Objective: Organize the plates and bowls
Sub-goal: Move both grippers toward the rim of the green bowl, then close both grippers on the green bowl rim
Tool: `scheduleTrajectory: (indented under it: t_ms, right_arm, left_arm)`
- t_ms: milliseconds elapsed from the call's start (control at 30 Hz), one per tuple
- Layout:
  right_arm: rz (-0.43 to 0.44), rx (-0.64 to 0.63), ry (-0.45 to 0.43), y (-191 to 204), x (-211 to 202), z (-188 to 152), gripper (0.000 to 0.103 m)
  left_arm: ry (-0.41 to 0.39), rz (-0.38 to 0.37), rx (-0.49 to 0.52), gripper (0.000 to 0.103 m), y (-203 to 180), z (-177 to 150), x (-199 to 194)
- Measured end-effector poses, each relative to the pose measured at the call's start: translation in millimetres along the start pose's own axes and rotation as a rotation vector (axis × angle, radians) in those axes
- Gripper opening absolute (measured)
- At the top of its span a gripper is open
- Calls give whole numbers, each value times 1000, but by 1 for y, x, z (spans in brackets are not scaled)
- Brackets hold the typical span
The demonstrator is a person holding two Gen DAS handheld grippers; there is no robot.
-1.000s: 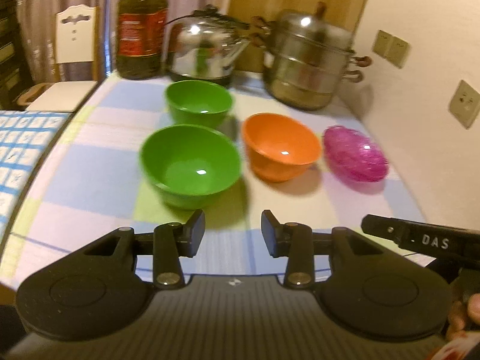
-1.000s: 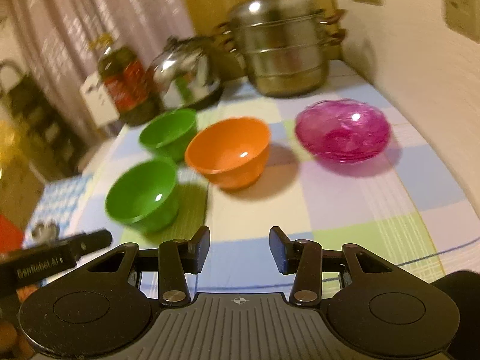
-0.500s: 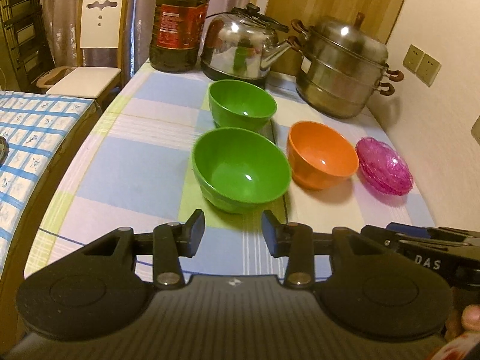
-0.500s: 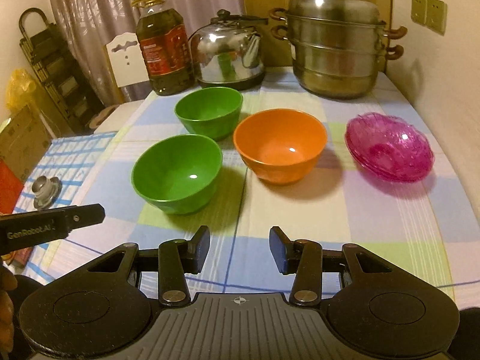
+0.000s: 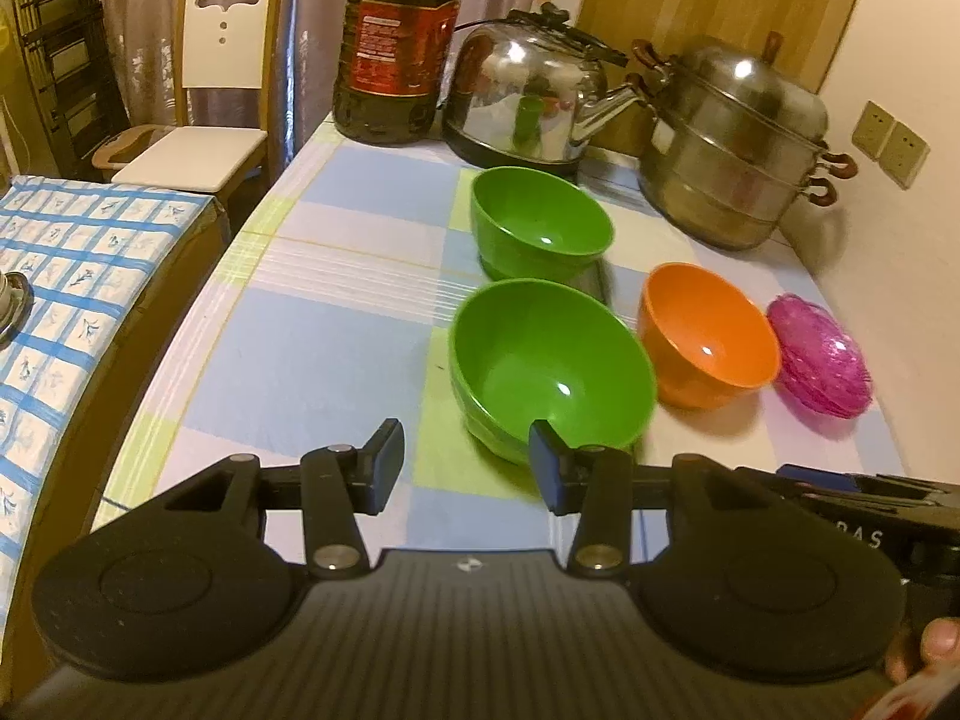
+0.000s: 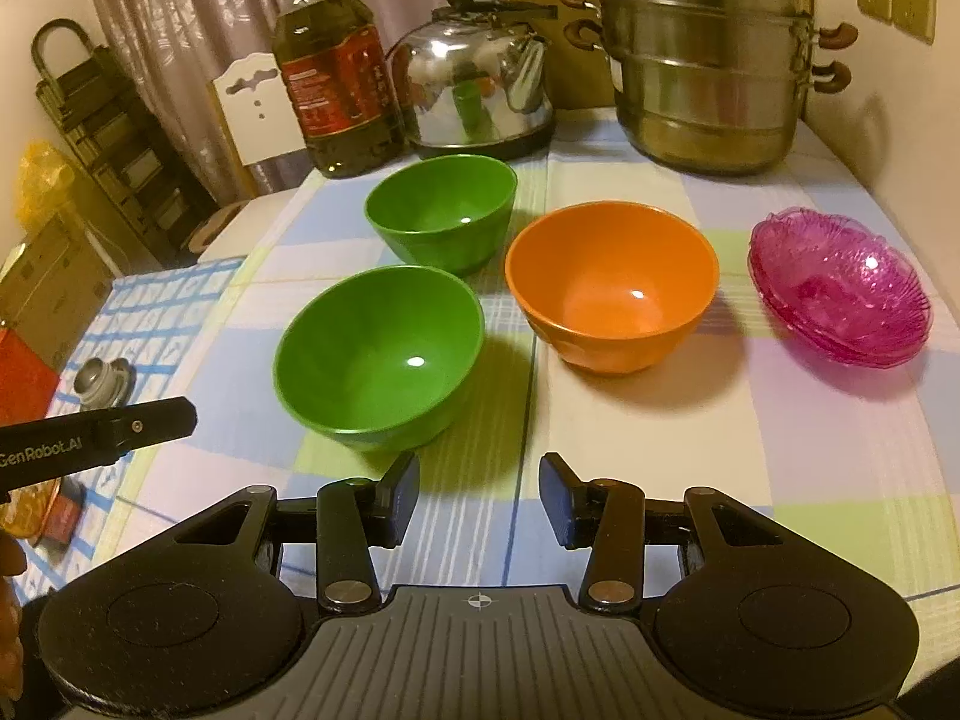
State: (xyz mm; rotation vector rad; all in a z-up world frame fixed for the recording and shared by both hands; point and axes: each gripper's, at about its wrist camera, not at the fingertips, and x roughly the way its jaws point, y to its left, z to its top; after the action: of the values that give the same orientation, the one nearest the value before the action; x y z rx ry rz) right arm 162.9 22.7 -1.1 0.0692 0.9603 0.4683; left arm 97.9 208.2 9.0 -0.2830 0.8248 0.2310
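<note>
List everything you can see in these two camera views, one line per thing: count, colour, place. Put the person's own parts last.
green bowls: 2, green; near one front left, far one behind it
orange bowl: 1, orange, right of the green bowls
pink glass dishes: a stack, count unclear, pink, right edge of the table
kettle: 1, steel, back centre
steamer pot: 1, steel, back right
oil bottle: 1, amber with red label, back left
tablecloth: 1, pastel check, on the table
chair: 1, white, beyond the table's left side
left gripper: 1, black, fingers opening, nothing between them
right gripper: 1, black, open, empty
</note>
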Motion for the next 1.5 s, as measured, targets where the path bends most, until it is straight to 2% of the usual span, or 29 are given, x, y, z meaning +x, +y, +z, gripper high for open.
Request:
scheduleTrajectory:
  t_ms: [133, 500, 600, 800, 900, 1333, 1500]
  right_arm:
    - [2, 38, 11, -4, 14, 8, 52]
    - [18, 184, 15, -24, 48, 26, 53]
    - [32, 196, 18, -24, 59, 31, 53]
    - [53, 216, 49, -24, 88, 38, 52]
    - [50, 210, 61, -21, 97, 39, 52]
    - [42, 168, 85, -10, 112, 38, 17]
    - [32, 161, 91, -7, 111, 40, 16]
  left_arm:
    - [10, -9, -9, 43, 5, 8, 17]
    - [65, -4, -16, 45, 13, 24, 72]
    - [94, 19, -8, 42, 14, 28, 90]
    - [106, -1, -8, 38, 17, 31, 108]
    - [104, -10, 1, 33, 17, 31, 114]
    - [105, -38, 1, 10, 10, 29, 123]
    - [111, -30, -2, 10, 8, 29, 120]
